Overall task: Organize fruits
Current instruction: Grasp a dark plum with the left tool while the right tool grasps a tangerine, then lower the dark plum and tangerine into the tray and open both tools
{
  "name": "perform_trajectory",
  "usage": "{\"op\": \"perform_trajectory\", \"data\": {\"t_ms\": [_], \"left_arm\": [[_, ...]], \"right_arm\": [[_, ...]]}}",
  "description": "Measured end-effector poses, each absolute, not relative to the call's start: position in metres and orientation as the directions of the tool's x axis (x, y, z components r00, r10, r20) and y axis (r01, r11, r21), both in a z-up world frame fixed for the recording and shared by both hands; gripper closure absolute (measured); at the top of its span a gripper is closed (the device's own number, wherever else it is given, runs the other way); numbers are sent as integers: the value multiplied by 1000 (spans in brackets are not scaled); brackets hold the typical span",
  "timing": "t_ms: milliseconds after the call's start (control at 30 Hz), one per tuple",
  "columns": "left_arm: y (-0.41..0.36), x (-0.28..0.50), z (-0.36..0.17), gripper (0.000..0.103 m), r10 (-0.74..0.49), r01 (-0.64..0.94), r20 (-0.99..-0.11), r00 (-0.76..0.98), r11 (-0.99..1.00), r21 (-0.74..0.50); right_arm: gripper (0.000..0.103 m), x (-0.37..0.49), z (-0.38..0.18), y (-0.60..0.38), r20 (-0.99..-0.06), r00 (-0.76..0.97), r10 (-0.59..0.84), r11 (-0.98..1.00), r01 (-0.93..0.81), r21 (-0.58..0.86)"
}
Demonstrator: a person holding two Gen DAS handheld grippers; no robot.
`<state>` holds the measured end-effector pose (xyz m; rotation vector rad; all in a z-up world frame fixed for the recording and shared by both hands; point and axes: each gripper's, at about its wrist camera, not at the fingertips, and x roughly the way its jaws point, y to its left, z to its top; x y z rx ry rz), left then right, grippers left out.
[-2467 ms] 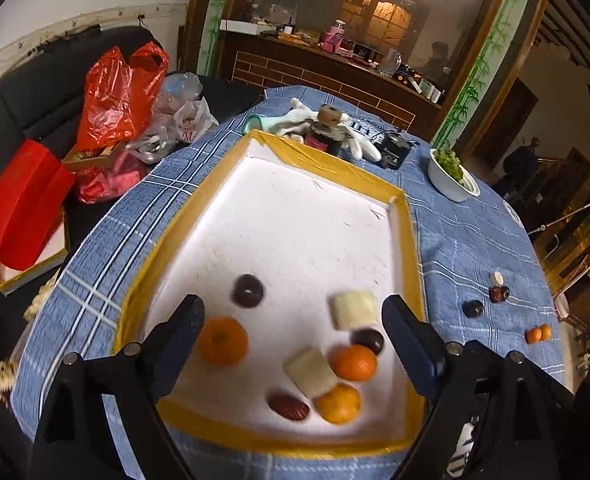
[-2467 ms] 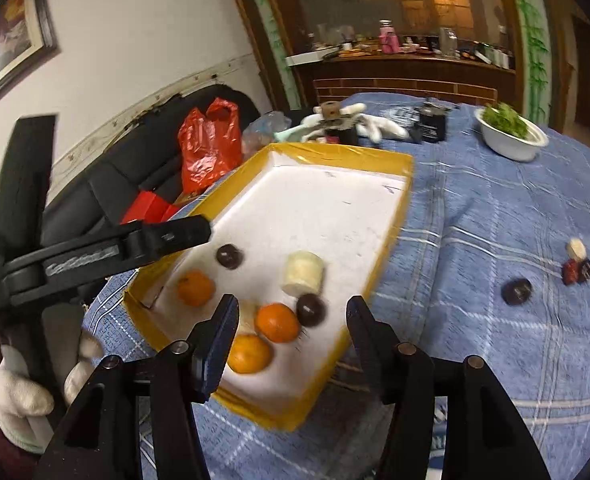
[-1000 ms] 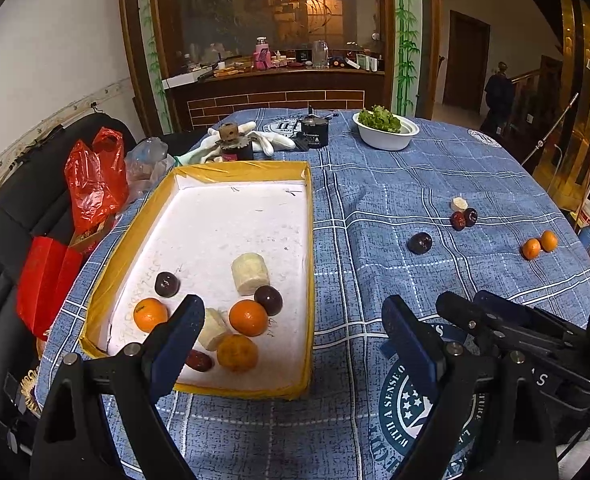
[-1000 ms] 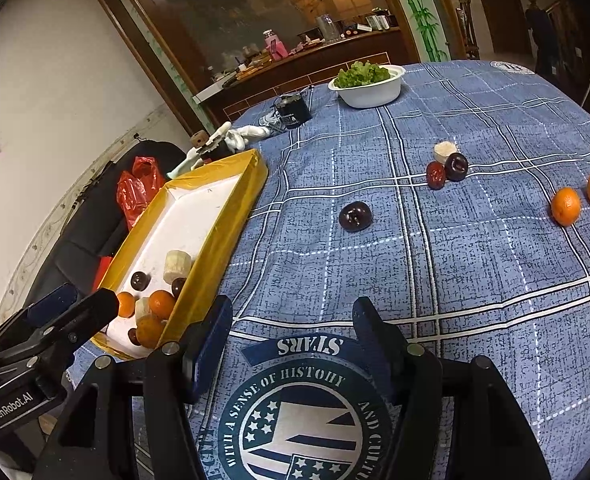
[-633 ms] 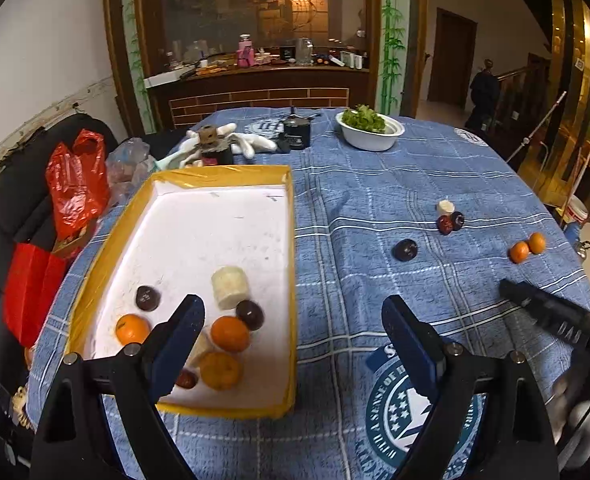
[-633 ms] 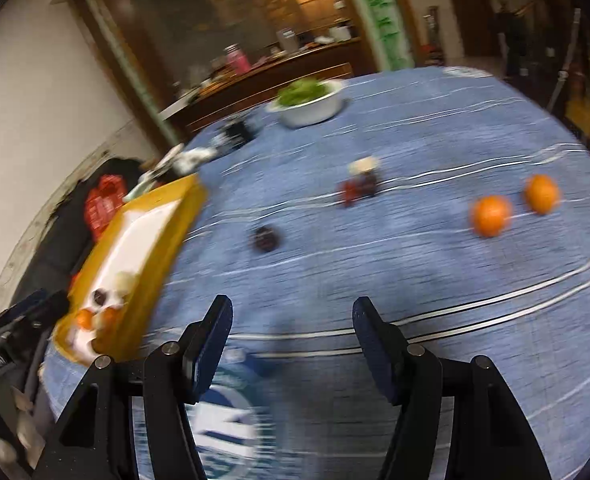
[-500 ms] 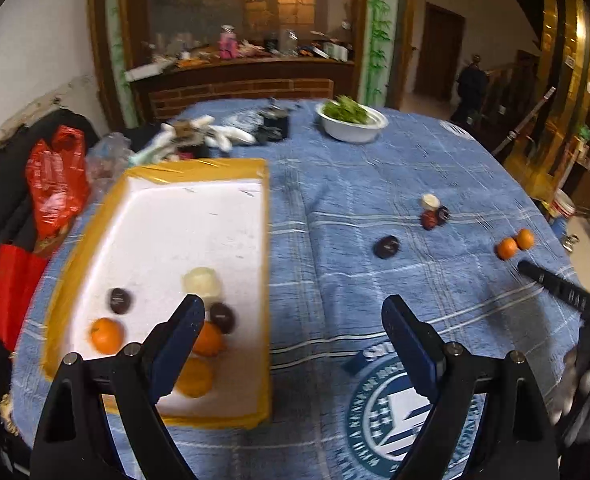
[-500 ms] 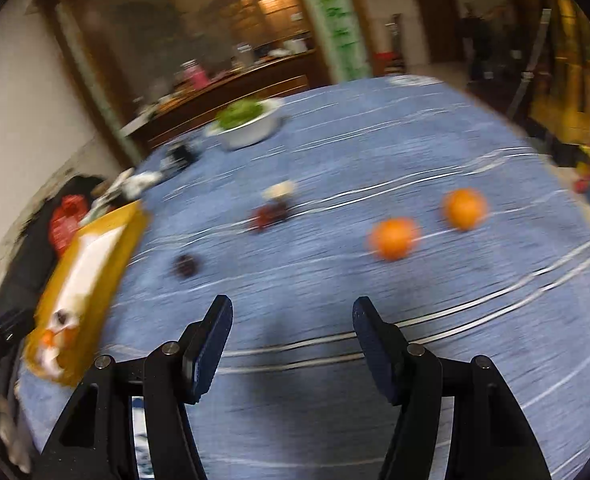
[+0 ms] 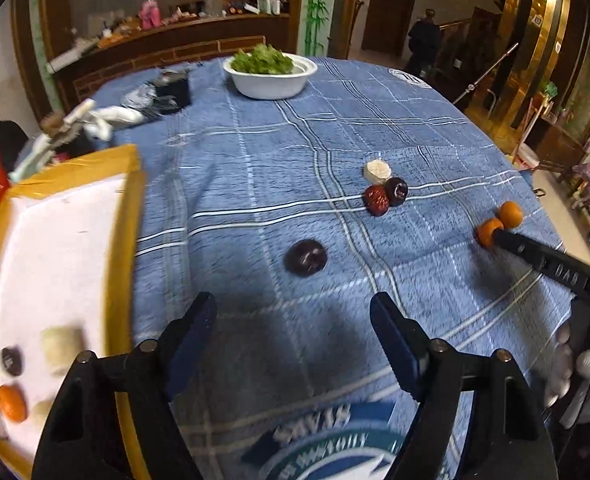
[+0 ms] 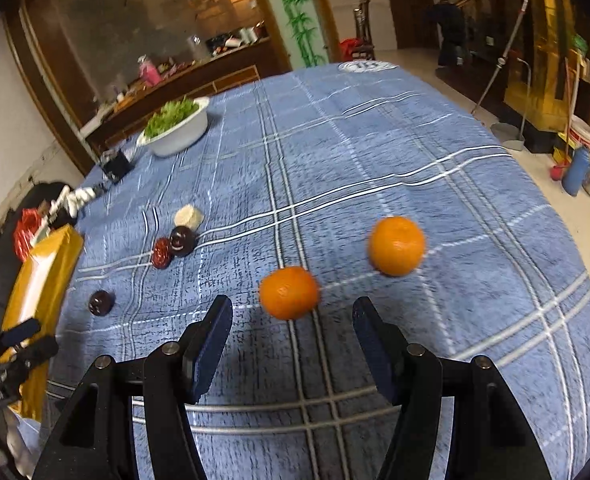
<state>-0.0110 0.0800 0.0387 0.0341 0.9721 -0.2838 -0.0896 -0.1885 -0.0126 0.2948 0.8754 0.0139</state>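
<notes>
Readable text is scarce: blue-white emblem (image 9: 335, 452) on the tablecloth (image 9: 255, 168) shows "STARS" upside down, rest cut off; white letters on right gripper (image 9: 495, 236) arm read approx "DAB", partly hidden; other markings too blurred to read

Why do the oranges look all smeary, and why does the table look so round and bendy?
Right wrist view: the nearer orange and the farther orange have soft, smeared edges, likely from the camera moving. Left wrist view: the yellow tray is streaky too. Both views: the fisheye lens curves the straight lines of the blue tablecloth, with dark corners.
</notes>
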Motion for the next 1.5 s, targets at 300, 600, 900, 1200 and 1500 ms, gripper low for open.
{"op": "perform_trajectory", "data": {"t_ms": [300,600,900,1200,1500], "left_arm": [[62,25,12,54,-195,281,-852,485,958,-59],[59,12,13,80,-203,290,-839,505,955,-57],[126,-24,75,80,-260,204,-760,596,964,-170],[242,-28,103,79,-131,-5,-724,678,983,-183],[321,-11,61,79,-20,-185,-786,618,968,-170]], "right_arm": [[37,-77,-24,-184,-766,625,149,960,94,263],[67,-78,-25,-187,-758,638,138,958,107,265],[66,-100,18,-160,-676,708,205,953,12,301],[66,-106,66,-44,-620,684,384,922,-255,291],[65,-79,49,93,-656,502,564,817,-454,356]]}}
